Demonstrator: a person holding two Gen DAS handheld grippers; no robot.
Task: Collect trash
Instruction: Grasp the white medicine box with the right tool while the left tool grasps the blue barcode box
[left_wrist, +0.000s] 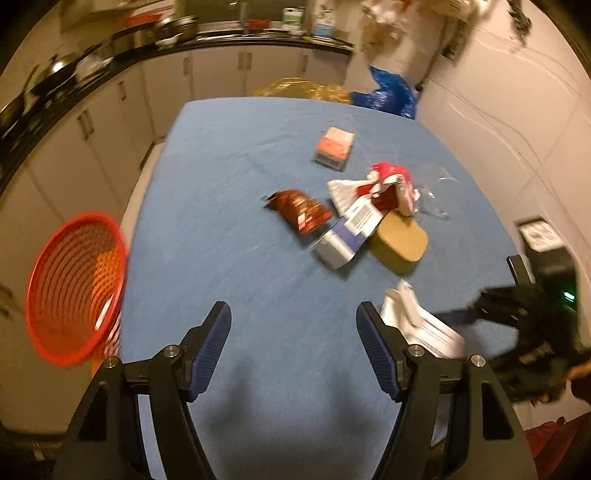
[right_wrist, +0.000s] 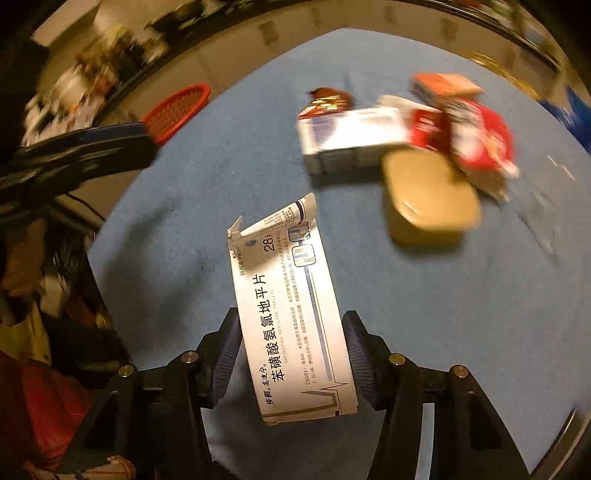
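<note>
A white tablet box (right_wrist: 291, 314) stands between the right gripper (right_wrist: 291, 354)'s pads, clamped, above the near part of the blue table (right_wrist: 184, 221). The left gripper (left_wrist: 293, 347) hangs open and empty. More trash (left_wrist: 354, 218) lies farther off; a red basket (left_wrist: 74, 288) sits left.
</note>
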